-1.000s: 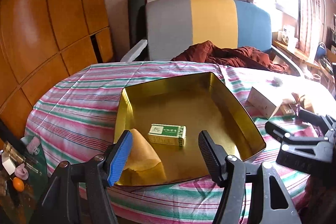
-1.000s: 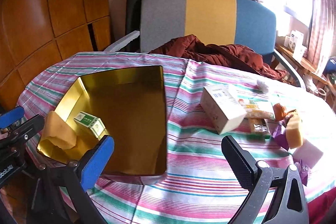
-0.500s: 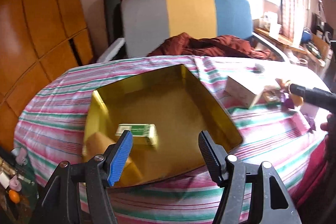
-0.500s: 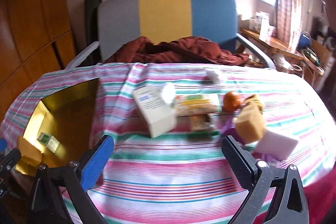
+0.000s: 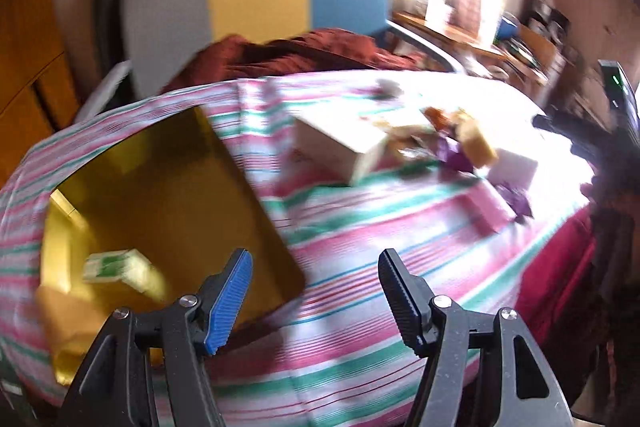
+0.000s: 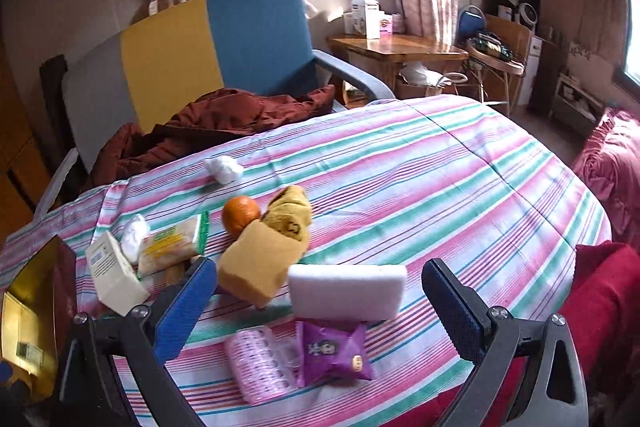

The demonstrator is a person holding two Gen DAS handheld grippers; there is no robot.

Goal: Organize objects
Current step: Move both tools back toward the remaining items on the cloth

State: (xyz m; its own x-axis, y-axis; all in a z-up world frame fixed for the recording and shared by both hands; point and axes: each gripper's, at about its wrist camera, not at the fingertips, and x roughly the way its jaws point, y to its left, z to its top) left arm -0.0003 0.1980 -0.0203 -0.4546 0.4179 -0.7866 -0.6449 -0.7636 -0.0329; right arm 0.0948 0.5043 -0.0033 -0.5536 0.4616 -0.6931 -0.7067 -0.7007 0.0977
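Observation:
A gold tin tray [image 5: 248,183] lies on the striped tablecloth at the left and holds a small green box [image 5: 116,267] and a yellow sponge [image 5: 68,323]. My left gripper [image 5: 314,301] stands open and empty over the tray's near right corner. My right gripper [image 6: 320,311] is open and empty above a white sponge block [image 6: 346,291], a purple snack packet [image 6: 332,351] and a pink pill case [image 6: 258,363]. Just beyond lie a yellow sponge [image 6: 256,267], an orange [image 6: 240,213], a mustard cloth [image 6: 292,215], a wrapped biscuit pack [image 6: 174,245] and a cream carton [image 6: 114,277].
A grey, yellow and blue chair [image 6: 180,59] with a dark red jacket [image 6: 224,123] stands behind the table. Two white crumpled tissues [image 6: 224,167] lie on the cloth. A wooden side table [image 6: 400,47] with boxes is at the back right. Red fabric [image 6: 604,291] borders the table's right edge.
Both grippers swung right. The left view moved from the tray's middle to its right corner. The right view left the tray and now sits over the pile of loose items. The jaws have not changed.

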